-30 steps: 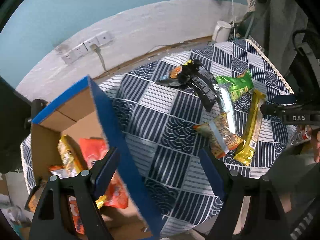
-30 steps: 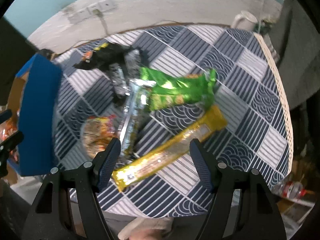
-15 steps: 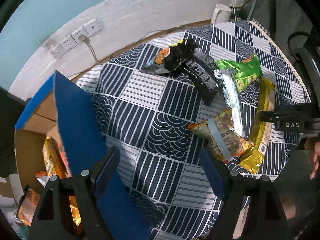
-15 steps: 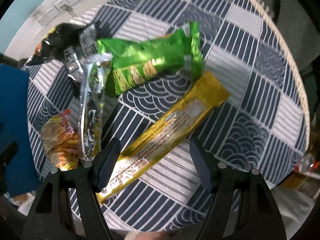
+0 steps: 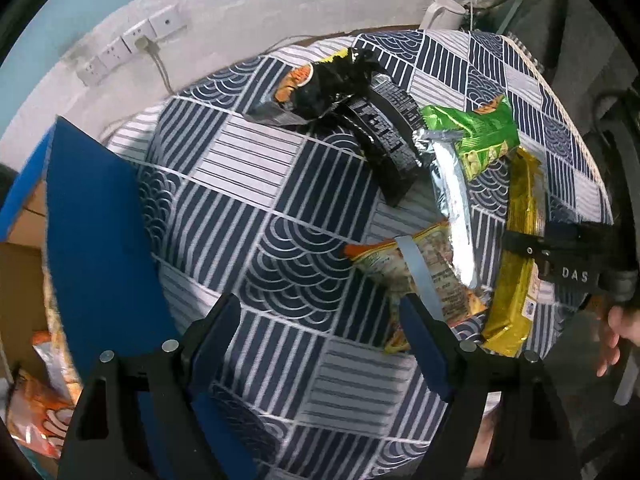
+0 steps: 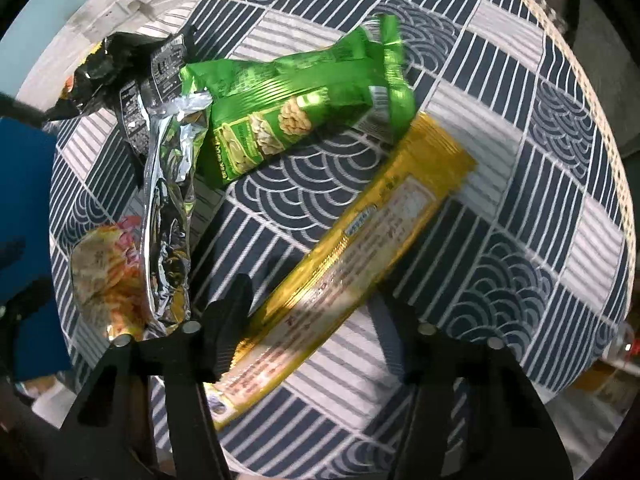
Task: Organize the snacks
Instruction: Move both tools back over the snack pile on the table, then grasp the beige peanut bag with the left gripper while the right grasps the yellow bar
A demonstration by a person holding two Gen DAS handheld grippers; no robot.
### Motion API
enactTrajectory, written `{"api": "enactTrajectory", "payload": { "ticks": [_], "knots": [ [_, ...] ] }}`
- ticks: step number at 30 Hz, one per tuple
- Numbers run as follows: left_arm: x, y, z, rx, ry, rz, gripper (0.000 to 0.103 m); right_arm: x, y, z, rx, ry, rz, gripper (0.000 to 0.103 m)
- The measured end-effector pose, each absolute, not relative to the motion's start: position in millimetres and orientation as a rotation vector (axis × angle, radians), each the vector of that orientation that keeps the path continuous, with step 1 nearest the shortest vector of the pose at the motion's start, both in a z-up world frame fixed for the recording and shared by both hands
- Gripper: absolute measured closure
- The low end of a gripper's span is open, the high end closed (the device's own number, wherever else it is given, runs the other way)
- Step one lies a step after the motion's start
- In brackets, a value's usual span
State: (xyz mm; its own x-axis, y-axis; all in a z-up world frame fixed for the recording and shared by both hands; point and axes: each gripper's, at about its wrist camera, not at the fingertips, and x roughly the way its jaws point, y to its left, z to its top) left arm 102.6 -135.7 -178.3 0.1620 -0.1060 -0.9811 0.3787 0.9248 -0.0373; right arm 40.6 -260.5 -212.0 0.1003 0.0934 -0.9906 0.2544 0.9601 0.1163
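Snacks lie on the table [image 5: 256, 184]; right gripper [image 6: 312, 312], jaws apart, straddles the long yellow packet [image 6: 360, 256]; left gripper [image 5: 320, 328] hangs open above the cloth.

text: we read "DAS" | on: right tongs [image 5: 568, 268] body, left view | packet print: too blurred for us

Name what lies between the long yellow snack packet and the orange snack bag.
A crinkled silver foil packet lies between the long yellow snack packet and the orange snack bag, overlapping the bag; the right wrist view shows it.
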Motion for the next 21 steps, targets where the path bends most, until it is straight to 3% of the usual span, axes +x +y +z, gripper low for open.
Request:
{"api": "enactTrajectory", "payload": {
  "ticks": [13,21],
  "knots": [
    [108,-176,-195,0.174,1.44,-0.39,0.02,24,-333,-195,0.1,1.448,-0.167,0.073],
    [110,-190,-214,0.176,1.482,-0.376,0.02,17,-375,-195,0.183,1.407,-0.165,0.074]
  ]
}}
